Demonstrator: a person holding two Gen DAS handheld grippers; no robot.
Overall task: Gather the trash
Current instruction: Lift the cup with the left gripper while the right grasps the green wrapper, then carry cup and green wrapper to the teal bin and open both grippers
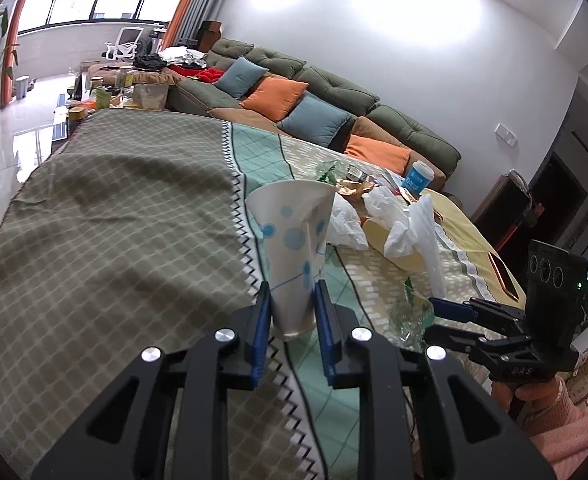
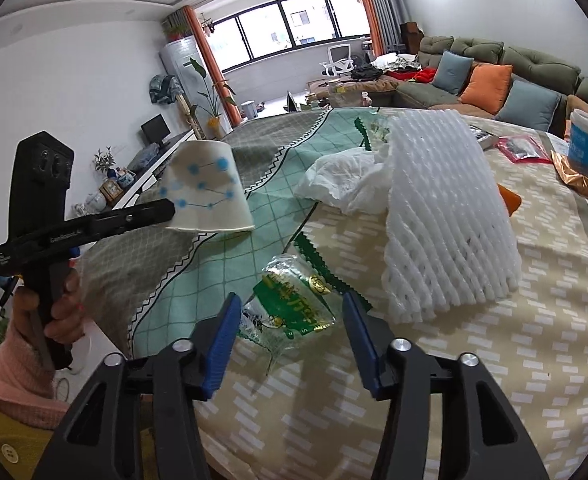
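Two hand-held grippers are seen: the left one (image 1: 292,300) is clamped on a crumpled cup (image 1: 294,236), the right one (image 2: 292,338) is spread open around a wrapper (image 2: 290,304) on the counter (image 2: 493,360).

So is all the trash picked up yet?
Not yet. No trash visibly put away. In hand: the left gripper squeezes a paper cup. Next, the open right gripper has its fingers either side of a clear green-printed wrapper, not gripping it. Left on the table: foam netting, white plastic bag, gold wrapper.
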